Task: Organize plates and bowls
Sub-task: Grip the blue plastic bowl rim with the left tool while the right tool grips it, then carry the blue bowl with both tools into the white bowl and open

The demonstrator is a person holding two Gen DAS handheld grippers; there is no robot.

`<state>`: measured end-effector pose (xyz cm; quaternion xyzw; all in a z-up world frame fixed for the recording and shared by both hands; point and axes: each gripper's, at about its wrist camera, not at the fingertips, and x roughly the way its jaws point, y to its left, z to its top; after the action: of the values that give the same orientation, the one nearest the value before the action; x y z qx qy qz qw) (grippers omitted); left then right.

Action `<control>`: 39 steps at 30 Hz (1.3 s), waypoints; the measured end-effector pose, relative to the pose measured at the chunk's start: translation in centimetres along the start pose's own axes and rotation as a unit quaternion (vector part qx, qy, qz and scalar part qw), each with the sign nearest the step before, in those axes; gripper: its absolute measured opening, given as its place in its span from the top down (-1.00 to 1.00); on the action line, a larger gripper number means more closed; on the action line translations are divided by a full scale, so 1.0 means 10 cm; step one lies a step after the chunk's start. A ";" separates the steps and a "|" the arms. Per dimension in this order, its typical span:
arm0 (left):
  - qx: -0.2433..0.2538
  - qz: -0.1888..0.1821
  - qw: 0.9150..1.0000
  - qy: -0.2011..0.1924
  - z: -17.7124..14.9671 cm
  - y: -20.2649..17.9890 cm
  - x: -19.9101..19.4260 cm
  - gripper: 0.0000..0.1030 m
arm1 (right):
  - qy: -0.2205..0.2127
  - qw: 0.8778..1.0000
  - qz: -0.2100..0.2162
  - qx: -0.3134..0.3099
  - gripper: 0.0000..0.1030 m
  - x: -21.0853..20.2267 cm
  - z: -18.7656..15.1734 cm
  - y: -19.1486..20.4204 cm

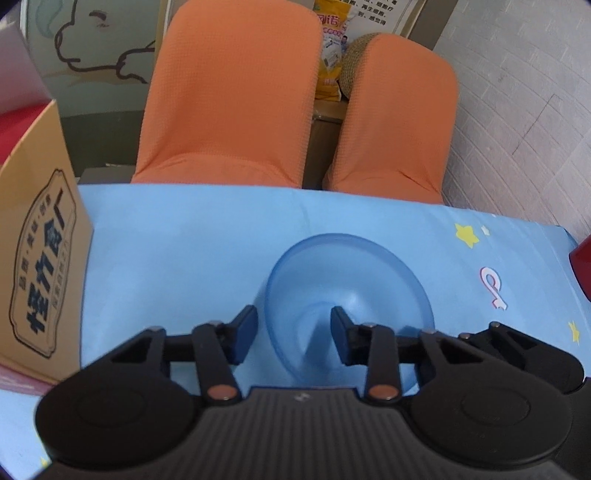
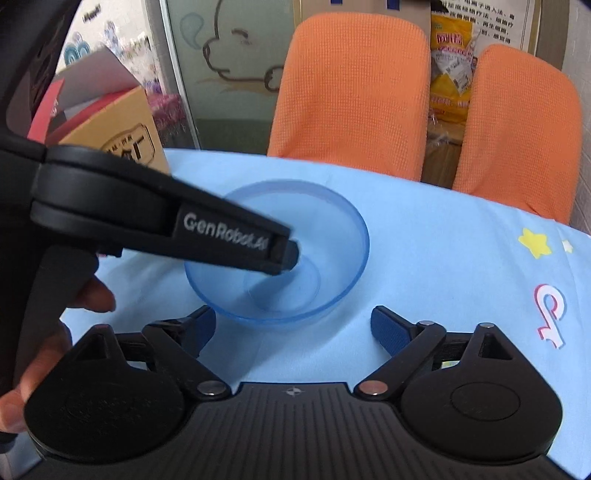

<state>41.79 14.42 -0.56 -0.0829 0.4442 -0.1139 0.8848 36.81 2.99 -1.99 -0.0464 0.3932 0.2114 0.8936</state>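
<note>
Both grippers are held apart-fingered: left gripper (image 1: 294,334) straddling the blue bowl's (image 1: 369,266) near rim unclamped, right gripper (image 2: 293,330) holding nothing, near it.

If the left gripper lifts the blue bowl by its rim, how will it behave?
The bowl looks like thin translucent plastic, so probably light and not fragile. Its smooth wall may slip between the pads. Held by one side, it would likely tilt.

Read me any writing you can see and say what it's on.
"GenRobot.AI": left tongs, on the arm.
Box: large Chinese characters in a badge, small lines too blurred.
Yellow bag: Chinese print, unreadable.
Wall poster: small Chinese lines, unreadable.
</note>
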 end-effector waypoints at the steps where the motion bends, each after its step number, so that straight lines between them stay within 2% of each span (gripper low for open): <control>1: 0.004 0.004 1.000 -0.002 -0.01 0.00 -0.01 0.45 | -0.009 1.000 0.004 -0.002 -1.00 -0.01 -0.02 0.01; 2: 0.005 0.004 1.000 -0.005 -0.02 0.02 -0.01 0.45 | -0.016 1.000 0.002 -0.008 -1.00 -0.02 -0.02 0.02; 3: 0.003 0.000 1.000 -0.007 -0.04 0.03 -0.02 0.45 | -0.022 1.000 -0.004 -0.017 -0.89 -0.04 -0.03 0.05; 6: 0.000 -0.002 1.000 -0.011 -0.06 0.04 -0.02 0.45 | -0.030 0.999 -0.002 -0.032 -0.72 -0.10 -0.05 0.12; 9: 0.004 0.003 1.000 -0.013 -0.07 0.02 -0.04 0.45 | -0.032 0.999 -0.007 -0.037 -0.72 -0.13 -0.04 0.16; 15: 0.005 0.000 1.000 -0.016 -0.15 0.01 -0.09 0.45 | -0.017 0.999 0.012 -0.031 -0.72 -0.14 -0.04 0.14; 24: 0.011 -0.002 1.000 -0.014 -0.21 -0.09 -0.16 0.45 | -0.028 0.999 0.008 -0.035 -0.79 -0.20 -0.03 0.11; 39: 0.033 -0.020 0.999 -0.024 -0.45 -0.49 -0.60 0.45 | -0.047 0.999 0.009 -0.020 -0.83 -0.71 -0.21 0.01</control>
<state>34.01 11.12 2.62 -0.0652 0.4168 -0.1440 0.8952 31.05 0.09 1.71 -0.0506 0.3470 0.2295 0.9080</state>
